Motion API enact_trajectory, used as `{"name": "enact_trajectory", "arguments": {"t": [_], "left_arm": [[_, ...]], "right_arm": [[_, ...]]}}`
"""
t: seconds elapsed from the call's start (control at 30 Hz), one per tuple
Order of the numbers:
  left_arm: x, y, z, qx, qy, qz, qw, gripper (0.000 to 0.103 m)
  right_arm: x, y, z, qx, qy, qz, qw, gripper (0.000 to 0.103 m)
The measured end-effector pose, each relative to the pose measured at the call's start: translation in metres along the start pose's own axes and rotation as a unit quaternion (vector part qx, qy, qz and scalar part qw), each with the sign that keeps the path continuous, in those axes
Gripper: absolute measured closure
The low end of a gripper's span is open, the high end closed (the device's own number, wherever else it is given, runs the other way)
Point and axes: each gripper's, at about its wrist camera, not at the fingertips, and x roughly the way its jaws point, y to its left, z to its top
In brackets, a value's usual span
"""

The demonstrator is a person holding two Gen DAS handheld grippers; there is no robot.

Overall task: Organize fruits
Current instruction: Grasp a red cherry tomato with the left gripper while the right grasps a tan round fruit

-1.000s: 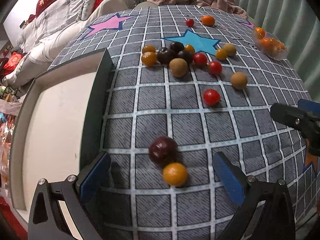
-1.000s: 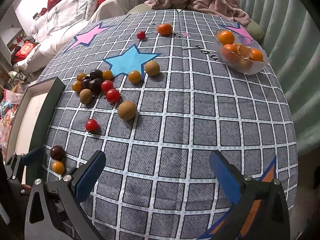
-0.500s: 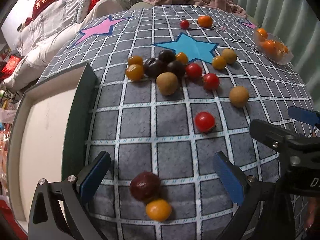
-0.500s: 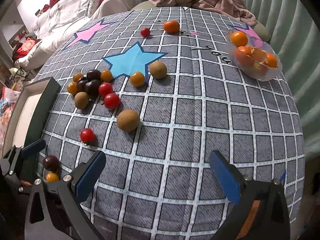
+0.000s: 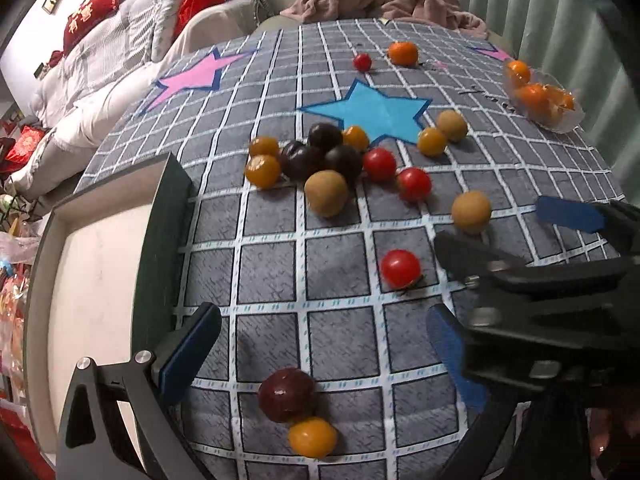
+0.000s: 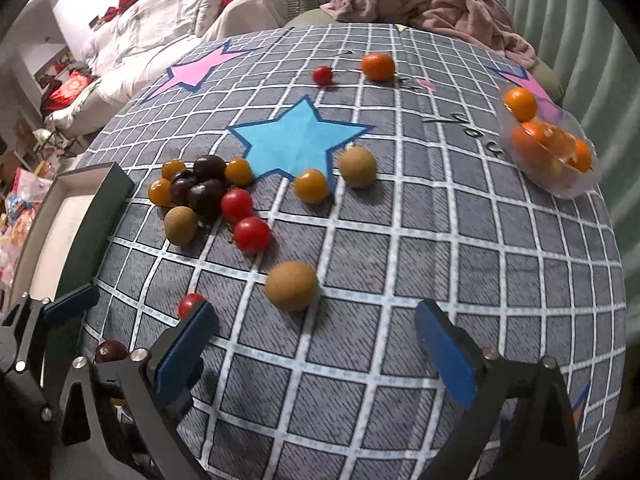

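Note:
Small fruits lie loose on a grey checked cloth (image 5: 272,264). My left gripper (image 5: 320,356) is open, and a dark plum (image 5: 286,394) and a yellow fruit (image 5: 312,436) lie low between its fingers, untouched. My right gripper (image 6: 316,352) is open with its jaws closing and nothing between them. A round brown fruit (image 6: 291,286) sits just past its fingertips. A red tomato (image 6: 190,304) lies beside its left finger. The right gripper (image 5: 516,232) also shows in the left wrist view, close to the brown fruit (image 5: 471,211) and the tomato (image 5: 400,268).
A heap of plums, yellow, red and brown fruits (image 6: 200,192) lies mid-cloth. A dark-rimmed box with a white inside (image 5: 168,220) stands at the left edge. A clear bowl of oranges (image 6: 560,188) sits far right. One orange (image 6: 378,67) and a small tomato (image 6: 322,75) lie at the back.
The plum and yellow fruit have slid lower in the left wrist view. The right gripper has come closer to the brown fruit and further into the left wrist view, jaws slightly narrower.

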Motion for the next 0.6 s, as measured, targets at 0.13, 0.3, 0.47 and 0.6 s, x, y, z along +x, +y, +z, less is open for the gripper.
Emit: {"name": "enact_trajectory", "arguments": {"t": [0.13, 0.3, 0.47, 0.6], "left_arm": [[0.003, -0.004, 0.003, 0.006, 0.006, -0.004, 1.0000, 0.013], [0.005, -0.011, 0.007, 0.009, -0.001, 0.001, 1.0000, 0.013], [0.004, -0.022, 0.012, 0.012, -0.010, -0.003, 0.9999, 0.031], [0.004, -0.024, 0.014, 0.001, -0.011, -0.028, 0.9995, 0.053]], "right_arm": [[0.002, 0.003, 0.001, -0.014, -0.005, -0.005, 1.000, 0.033], [-0.001, 0.001, 0.001, -0.021, -0.015, 0.008, 1.000, 0.073], [-0.005, -0.015, -0.004, -0.006, -0.019, 0.004, 1.000, 0.073], [-0.008, -0.022, -0.006, -0.002, -0.018, 0.008, 1.000, 0.073]]}}
